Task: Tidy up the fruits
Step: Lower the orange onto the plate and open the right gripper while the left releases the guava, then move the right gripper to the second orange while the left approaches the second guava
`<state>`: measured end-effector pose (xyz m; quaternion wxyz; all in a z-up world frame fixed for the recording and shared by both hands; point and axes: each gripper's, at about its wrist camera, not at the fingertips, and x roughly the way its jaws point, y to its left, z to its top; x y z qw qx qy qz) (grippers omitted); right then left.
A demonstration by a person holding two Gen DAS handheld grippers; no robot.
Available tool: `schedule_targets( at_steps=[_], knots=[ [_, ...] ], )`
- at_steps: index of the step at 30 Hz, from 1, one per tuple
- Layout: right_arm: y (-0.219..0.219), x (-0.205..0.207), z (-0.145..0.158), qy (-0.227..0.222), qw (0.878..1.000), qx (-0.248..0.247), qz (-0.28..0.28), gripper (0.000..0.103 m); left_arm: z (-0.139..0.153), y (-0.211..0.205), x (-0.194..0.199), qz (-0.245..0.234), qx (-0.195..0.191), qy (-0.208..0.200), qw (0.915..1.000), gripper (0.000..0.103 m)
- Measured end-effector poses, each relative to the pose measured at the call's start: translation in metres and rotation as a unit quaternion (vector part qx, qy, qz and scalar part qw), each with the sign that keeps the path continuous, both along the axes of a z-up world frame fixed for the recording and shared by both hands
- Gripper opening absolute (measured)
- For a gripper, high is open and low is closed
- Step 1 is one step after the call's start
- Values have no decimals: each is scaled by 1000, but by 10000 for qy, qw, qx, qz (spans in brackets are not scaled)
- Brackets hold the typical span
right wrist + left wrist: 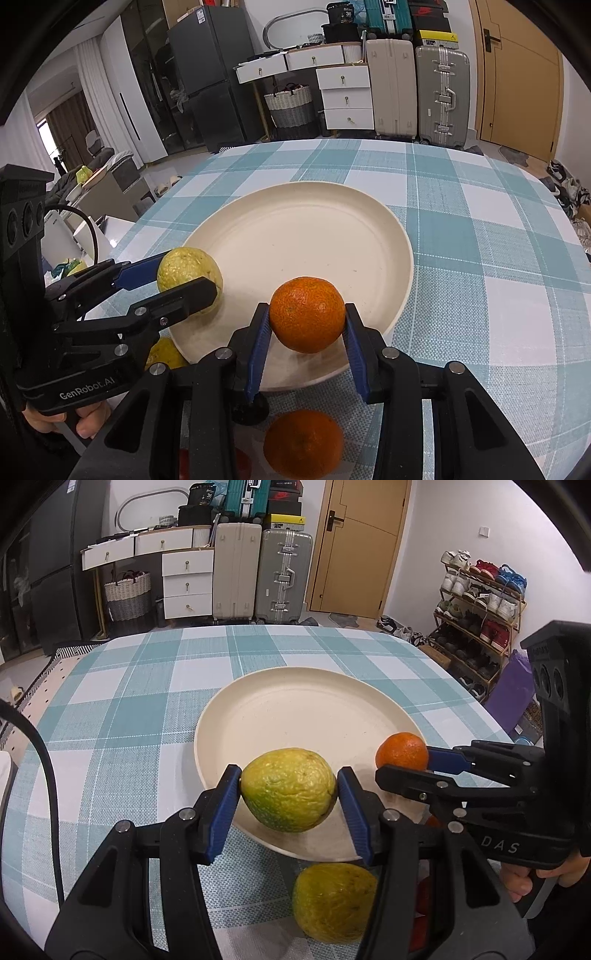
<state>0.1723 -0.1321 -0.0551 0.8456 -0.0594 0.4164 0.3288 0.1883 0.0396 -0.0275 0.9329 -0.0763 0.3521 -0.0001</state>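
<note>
Left gripper (289, 789) is closed on a yellow-green fruit (289, 789), blue pads (226, 805) pressing both sides; the fruit hangs above the near rim of the cream plate (295, 709), not touching it. Right gripper (307, 320) is clamped on an orange (307, 314), likewise held over the plate's near edge, clear of the surface. Seen from the left wrist, the right gripper sits just to the right of the left one, both pointing forward over the plate. A second yellow-green fruit (334, 901) lies on the checked tablecloth (129, 709) beneath the left gripper's fingers, just short of the plate. A second orange (303, 441) rests on the cloth beneath the right gripper. Something red shows beside it, too hidden to identify.
</note>
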Motion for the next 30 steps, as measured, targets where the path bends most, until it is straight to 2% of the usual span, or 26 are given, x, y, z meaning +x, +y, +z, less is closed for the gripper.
schedule_targets(
  at_steps=[6,8,12,14,16,18,20,23,30],
  knots=[
    [4,0,-1,-49,9999,-110,18,42,-1,3,-2,50,-65,41,10000,51],
    [2,-1,1,-64,10000,-63,9,50,1,5,-5,63,-101,-34,9999,51],
    [-8,-7,11,-257,9996,77,-127,56,10,11,-15,82,-189,-160,9997,52],
    [-16,-9,17,-240,9994,216,-160,72,16,12,-23,139,-148,-204,9996,58],
    [-22,-13,23,-271,9991,291,-175,84,23,13,-33,210,-85,-292,9993,77],
    [-29,-20,31,-339,9985,380,-190,93,31,14,-45,287,-1,-411,9987,86],
    [-34,-26,36,-362,9982,432,-190,101,36,14,-56,332,50,-449,9984,88],
    [-39,-36,40,-406,9981,431,-147,103,40,12,-70,330,118,-395,9986,103],
    [-48,-58,40,-512,9980,337,-136,103,47,-1,-107,271,234,-488,9982,102]
  ],
)
